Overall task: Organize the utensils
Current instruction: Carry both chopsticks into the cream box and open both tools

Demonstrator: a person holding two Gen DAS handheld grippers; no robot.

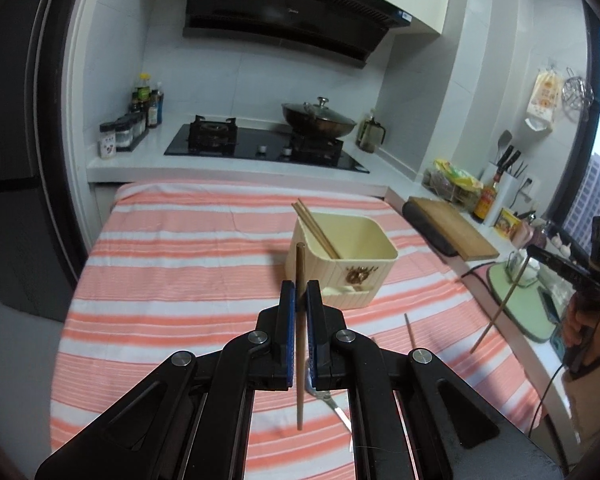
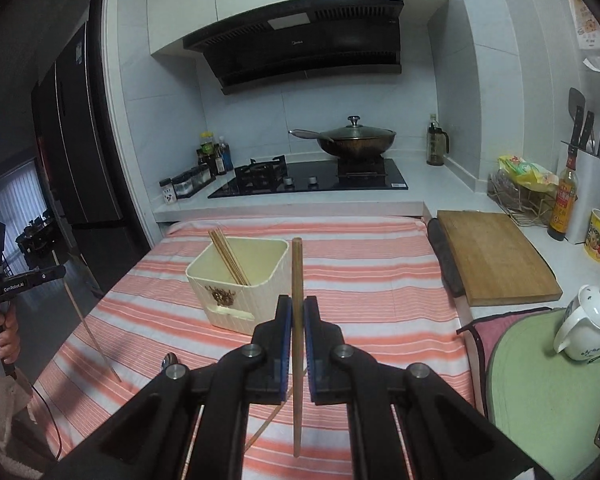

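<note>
Working from the biggest thing down, I see the desk (image 1: 172, 264) under its pink-and-white striped cloth, with the cream holder (image 1: 342, 268) standing toward its far right part, two chopsticks already leaning inside against the far left corner. My left gripper (image 1: 299, 300) has its fingers clamped on one chopstick (image 1: 300, 344), held near upright above the near middle of the desk. My right gripper (image 2: 297, 320) is likewise closed on a second chopstick (image 2: 297, 344), upright, just beside the holder's right wall as that camera sees it. A spoon (image 1: 324, 394) and a loose chopstick (image 1: 410, 330) lie on the cloth near the front edge. To do this well, I judge each stick should go over the holder's mouth one hand at a time, tip lowered inside before I let go.
</note>
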